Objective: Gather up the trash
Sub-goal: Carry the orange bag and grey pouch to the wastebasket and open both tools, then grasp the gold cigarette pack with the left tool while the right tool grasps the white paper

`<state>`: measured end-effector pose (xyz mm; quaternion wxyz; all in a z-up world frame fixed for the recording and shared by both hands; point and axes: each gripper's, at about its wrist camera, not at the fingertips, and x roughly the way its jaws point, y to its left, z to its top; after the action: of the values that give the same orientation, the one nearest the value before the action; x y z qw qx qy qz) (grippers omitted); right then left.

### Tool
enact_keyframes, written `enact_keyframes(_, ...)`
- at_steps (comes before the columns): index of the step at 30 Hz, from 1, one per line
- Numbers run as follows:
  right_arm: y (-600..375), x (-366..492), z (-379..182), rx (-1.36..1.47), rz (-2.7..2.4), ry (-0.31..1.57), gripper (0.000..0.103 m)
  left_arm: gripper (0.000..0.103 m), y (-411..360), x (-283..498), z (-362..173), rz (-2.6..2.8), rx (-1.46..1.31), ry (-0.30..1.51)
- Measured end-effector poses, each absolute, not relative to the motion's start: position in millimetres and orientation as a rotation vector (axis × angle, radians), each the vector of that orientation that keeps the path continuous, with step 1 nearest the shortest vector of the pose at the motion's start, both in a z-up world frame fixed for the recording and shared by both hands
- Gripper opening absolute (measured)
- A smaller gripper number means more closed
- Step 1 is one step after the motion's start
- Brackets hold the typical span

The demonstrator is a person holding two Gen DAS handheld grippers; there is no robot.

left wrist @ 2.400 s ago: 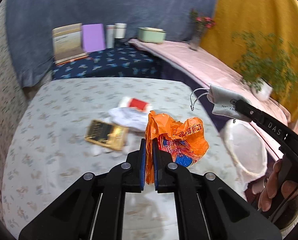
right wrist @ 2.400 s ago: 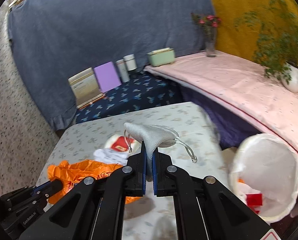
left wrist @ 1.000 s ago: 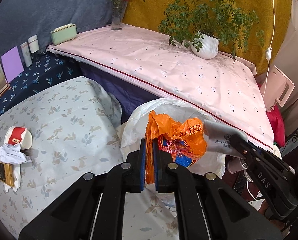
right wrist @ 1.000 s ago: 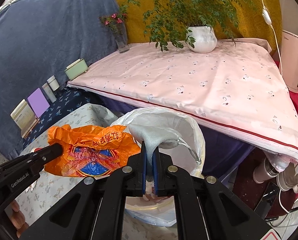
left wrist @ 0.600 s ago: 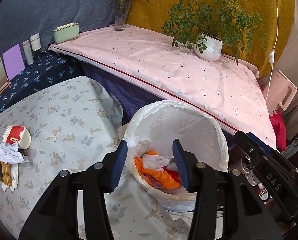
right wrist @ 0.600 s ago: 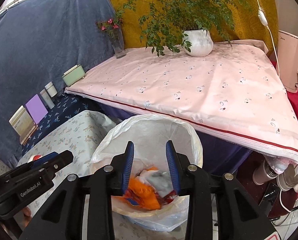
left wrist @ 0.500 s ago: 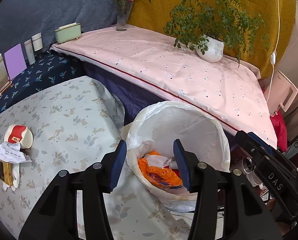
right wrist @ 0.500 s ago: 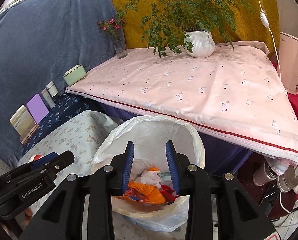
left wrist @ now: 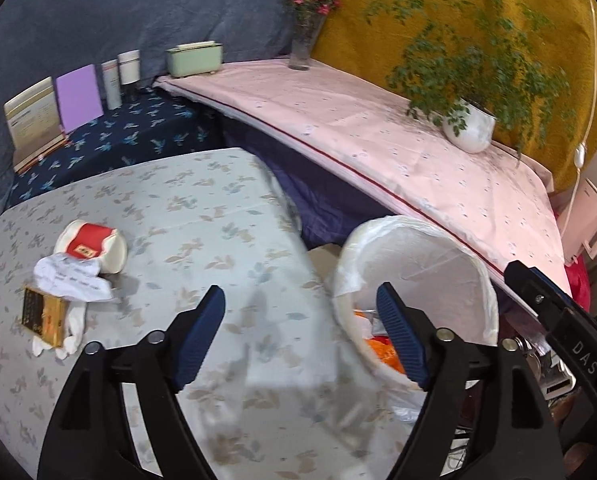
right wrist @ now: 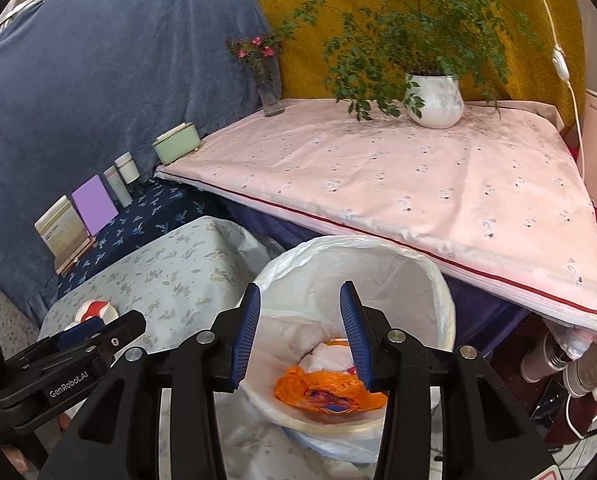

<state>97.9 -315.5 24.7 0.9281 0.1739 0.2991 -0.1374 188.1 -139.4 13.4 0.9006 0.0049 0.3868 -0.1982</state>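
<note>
A: Right wrist view showed the pale leaf-print surface point(right wrist: 170, 276), then the lined bin point(right wrist: 438, 280) beside it, with the orange bag point(right wrist: 326, 394) lying inside on other scraps.

B: And the tools?

A: The right tool point(right wrist: 300, 332) was over the bin, pitched downward, its jaws opening with nothing between them. The left tool point(left wrist: 300, 334) was also pitched down, straddling the surface edge and the bin rim, its jaws opening and empty too.

B: What remained?

A: A crushed cup point(left wrist: 92, 250), crumpled paper point(left wrist: 70, 282) and a gold packet point(left wrist: 44, 316), clustered at the far left of the surface.

B: Risks?

A: The paper overlapped the packet, so I judged a careless pinch might drag both and drop one. The thin liner could also snag on a passing jaw.
</note>
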Motion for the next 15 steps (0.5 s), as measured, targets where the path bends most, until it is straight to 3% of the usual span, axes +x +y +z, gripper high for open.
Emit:
enact_keyframes(5, -284.4, 109.8, 28.1, 0.335, -0.222, 0.621, 0.043, 0.086, -94.6, 192.5, 9.7, -0.325, -0.028, 0.806)
enact_keyframes(15, -200.2, 140.2, 20.9, 0.254, -0.069, 0.674, 0.044, 0.089, 1.7, 196.5, -4.1, -0.138, -0.125, 0.837)
